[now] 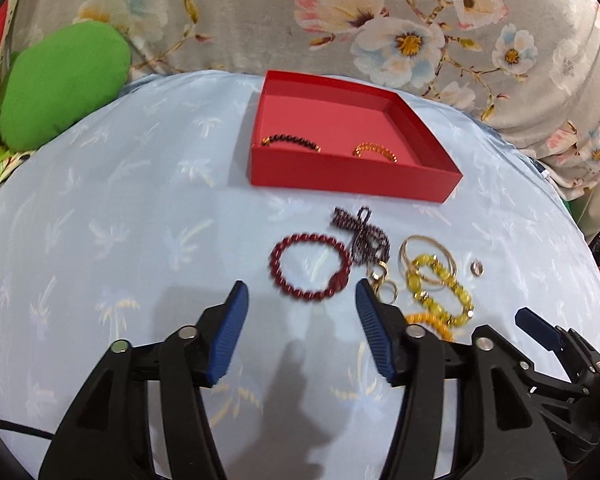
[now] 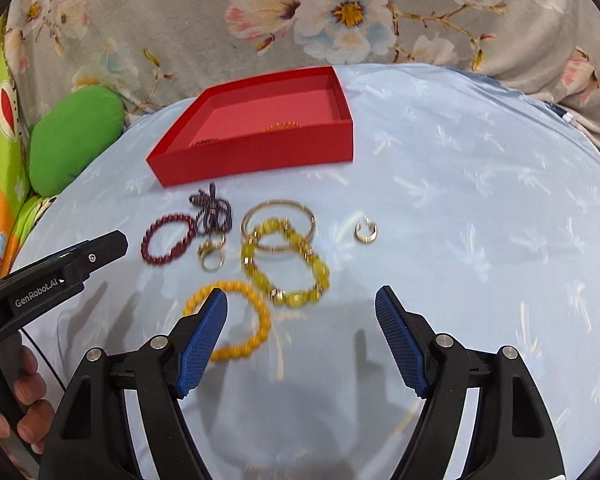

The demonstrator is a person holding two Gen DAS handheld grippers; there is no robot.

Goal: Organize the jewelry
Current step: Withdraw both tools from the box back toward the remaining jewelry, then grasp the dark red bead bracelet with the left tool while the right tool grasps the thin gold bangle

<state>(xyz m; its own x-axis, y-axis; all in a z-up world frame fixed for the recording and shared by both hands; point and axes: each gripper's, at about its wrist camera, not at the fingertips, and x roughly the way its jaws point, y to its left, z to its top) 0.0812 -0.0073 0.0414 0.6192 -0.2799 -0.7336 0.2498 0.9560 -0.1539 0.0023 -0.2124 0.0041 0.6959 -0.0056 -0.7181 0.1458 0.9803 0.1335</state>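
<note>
Hovering over blue cloth (image 1: 100, 220), left gripper (image 1: 302, 300) has jaws apart, nothing between; right gripper (image 2: 300, 304) likewise apart and empty; red box (image 1: 352, 176) holds dark bracelet (image 1: 292, 141) and orange bracelet (image 1: 376, 151); loose on cloth before the box: red bracelet (image 1: 312, 266), yellow bracelet (image 2: 286, 262), orange bead bracelet (image 2: 240, 320), bangle (image 2: 278, 210), ring (image 2: 366, 232).

red box (image 1: 352, 178): open, holds dark bead bracelet (image 1: 292, 142) and orange one (image 1: 376, 152) | before box on cloth: red bracelet (image 1: 310, 266), yellow bracelet (image 2: 286, 268), orange bracelet (image 2: 240, 320), gold bangle (image 2: 278, 220), ring (image 2: 366, 232)
</note>
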